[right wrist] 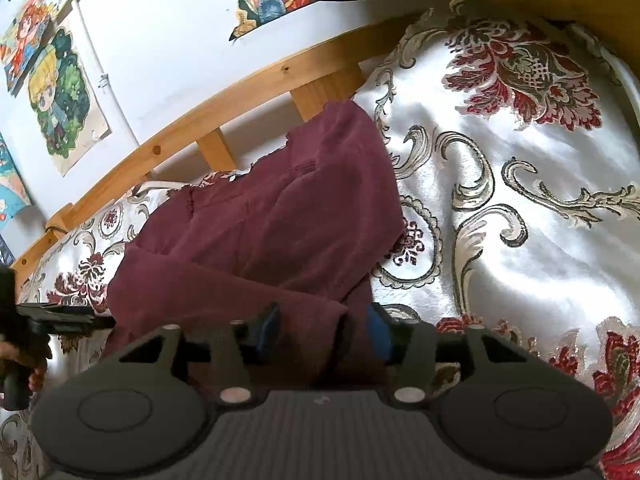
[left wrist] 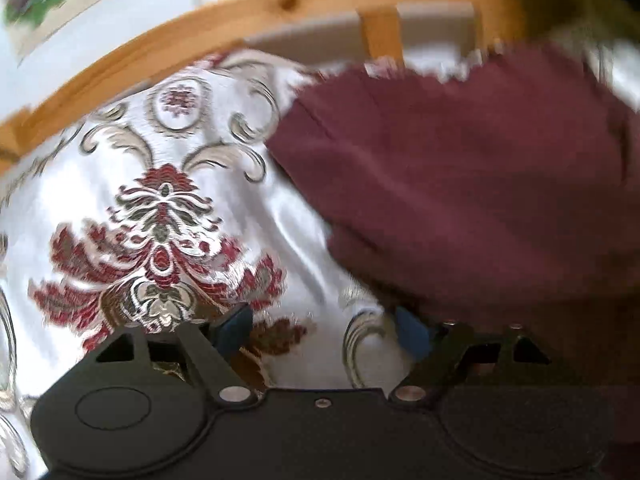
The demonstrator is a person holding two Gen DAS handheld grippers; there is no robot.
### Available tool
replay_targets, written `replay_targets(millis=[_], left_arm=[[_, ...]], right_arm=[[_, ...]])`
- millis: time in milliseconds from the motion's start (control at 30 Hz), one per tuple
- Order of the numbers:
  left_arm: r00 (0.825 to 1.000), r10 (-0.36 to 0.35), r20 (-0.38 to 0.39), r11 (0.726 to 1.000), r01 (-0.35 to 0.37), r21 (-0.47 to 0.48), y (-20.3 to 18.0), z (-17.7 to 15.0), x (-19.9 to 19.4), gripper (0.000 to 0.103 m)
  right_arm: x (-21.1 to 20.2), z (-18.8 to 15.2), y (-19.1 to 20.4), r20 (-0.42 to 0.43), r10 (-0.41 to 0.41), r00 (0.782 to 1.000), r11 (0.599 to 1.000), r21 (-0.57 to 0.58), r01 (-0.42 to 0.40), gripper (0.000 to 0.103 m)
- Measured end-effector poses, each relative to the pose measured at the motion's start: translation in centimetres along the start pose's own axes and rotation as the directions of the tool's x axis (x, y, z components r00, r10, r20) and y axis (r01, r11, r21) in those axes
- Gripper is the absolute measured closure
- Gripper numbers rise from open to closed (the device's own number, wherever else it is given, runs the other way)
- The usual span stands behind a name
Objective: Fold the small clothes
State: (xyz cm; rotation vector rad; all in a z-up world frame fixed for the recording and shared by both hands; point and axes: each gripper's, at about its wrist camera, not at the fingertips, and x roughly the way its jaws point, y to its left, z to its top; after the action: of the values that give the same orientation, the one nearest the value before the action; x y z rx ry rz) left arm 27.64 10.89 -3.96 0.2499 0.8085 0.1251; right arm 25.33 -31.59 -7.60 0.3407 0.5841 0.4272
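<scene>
A maroon garment (left wrist: 472,184) lies partly folded on a white satin bedspread with red and gold floral pattern (left wrist: 168,208). My left gripper (left wrist: 324,330) is open over the bedspread, at the garment's near left edge; nothing is between its blue pads. In the right wrist view the same garment (right wrist: 264,232) lies in front. My right gripper (right wrist: 324,334) is open, its blue pads (right wrist: 378,332) either side of the garment's near edge. The left gripper (right wrist: 60,316) shows at the far left of that view, held by a hand.
A wooden bed rail (left wrist: 224,28) with slats runs behind the garment, also seen in the right wrist view (right wrist: 224,112). A white wall with cartoon posters (right wrist: 60,96) is behind it. Bedspread (right wrist: 520,200) extends to the right.
</scene>
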Motion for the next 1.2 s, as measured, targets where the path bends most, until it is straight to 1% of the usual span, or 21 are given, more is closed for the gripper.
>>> replay_targets(millis=[67,167,233,300,400,500,533,567,633,667,700,733,800,867,900,933,1000,1033,1100,1167,1200], left_arm=[[1.0,0.027,0.012,0.998,-0.028,0.058,-0.8,0.1,0.5,0.028],[0.994,0.085,0.07,0.991,-0.092,0.099,-1.6,0.4,0.8,0.029],[0.985,0.108,0.135,0.985,-0.125,0.119,-1.9,0.4,0.5,0.029],[0.973,0.114,0.202,0.976,-0.148,0.162,-2.4,0.2,0.0,0.034],[0.962,0.108,0.25,0.961,-0.165,0.22,-3.3,0.3,-0.4,0.05],[0.961,0.073,0.268,0.954,-0.146,0.262,-3.6,0.1,-0.7,0.075],[0.963,0.071,0.26,0.953,-0.142,0.266,-3.8,-0.1,-0.7,0.091],[0.966,0.081,0.245,0.958,-0.143,0.247,-3.7,0.1,-0.5,0.097],[0.972,0.082,0.221,0.988,-0.109,0.11,-2.4,0.2,-0.7,0.098],[0.975,0.079,0.207,0.997,-0.082,0.005,-1.4,0.2,-0.9,0.099],[0.979,0.079,0.19,0.994,-0.063,-0.088,-0.5,0.1,-1.2,0.099],[0.982,0.079,0.171,0.983,-0.048,-0.178,0.4,0.0,-1.3,0.099],[0.987,0.072,0.142,0.955,-0.027,-0.296,1.7,-0.5,-1.2,0.1],[0.993,0.055,0.106,0.922,-0.009,-0.388,2.8,-1.2,-0.7,0.1],[0.996,0.024,0.081,0.903,0.013,-0.429,3.4,-1.5,-0.1,0.1],[0.998,0.004,0.064,0.888,0.025,-0.459,3.9,-1.8,0.4,0.1],[0.999,-0.017,0.052,0.89,0.038,-0.454,4.0,-2.1,0.7,0.099],[0.999,-0.016,0.05,0.896,0.037,-0.442,3.9,-2.3,0.6,0.096],[0.998,-0.031,0.057,0.896,0.052,-0.441,3.8,-2.6,0.1,0.078],[0.996,-0.025,0.082,0.884,0.06,-0.464,3.8,-3.3,-1.1,0.051],[0.995,-0.015,0.098,0.882,0.059,-0.468,3.8,-3.5,-1.6,0.047]], right_arm=[[0.0,0.0,0.1,-0.002,-0.002,1.0,1.0,-0.004,0.002,0.044],[0.1,0.0,0.0,-0.004,-0.005,1.0,1.0,0.004,0.005,0.043],[0.1,0.0,-0.1,-0.004,-0.006,1.0,1.0,0.01,0.006,0.043],[0.1,0.0,-0.2,-0.003,-0.002,1.0,1.0,0.012,0.002,0.043],[0.0,0.0,0.0,-0.004,0.004,1.0,1.0,0.005,-0.004,0.043],[0.1,-0.1,0.1,-0.007,0.014,1.0,1.0,-0.003,-0.014,0.043],[0.1,-0.1,0.2,-0.008,0.016,1.0,1.0,-0.005,-0.016,0.043],[0.1,-0.1,0.2,-0.008,0.018,1.0,1.0,-0.006,-0.018,0.043],[0.1,-0.1,0.2,-0.006,0.024,1.0,1.0,-0.006,-0.024,0.043],[0.1,-0.1,0.2,-0.005,0.029,1.0,1.0,-0.007,-0.029,0.043],[0.1,-0.1,0.3,-0.005,0.036,0.999,0.999,-0.009,-0.036,0.045],[0.1,-0.1,0.4,-0.007,0.043,0.999,0.999,-0.014,-0.043,0.047],[0.2,0.0,0.6,-0.015,0.061,0.998,0.998,-0.028,-0.062,0.06],[0.3,-0.1,1.0,-0.029,0.075,0.997,0.996,-0.048,-0.077,0.065],[0.4,-0.2,1.2,-0.037,0.079,0.996,0.995,-0.057,-0.082,0.065],[0.6,-0.3,1.4,-0.051,0.081,0.995,0.994,-0.069,-0.084,0.065],[0.9,-0.4,1.7,-0.074,0.069,0.995,0.993,-0.085,-0.076,0.065],[1.0,-0.5,1.8,-0.08,0.064,0.995,0.993,-0.09,-0.071,0.065],[1.1,-0.6,1.7,-0.085,0.059,0.995,0.994,-0.09,-0.066,0.063],[0.9,-0.6,1.6,-0.076,0.054,0.996,0.995,-0.083,-0.061,0.057],[0.9,-0.6,1.5,-0.072,0.052,0.996,0.995,-0.081,-0.058,0.054]])
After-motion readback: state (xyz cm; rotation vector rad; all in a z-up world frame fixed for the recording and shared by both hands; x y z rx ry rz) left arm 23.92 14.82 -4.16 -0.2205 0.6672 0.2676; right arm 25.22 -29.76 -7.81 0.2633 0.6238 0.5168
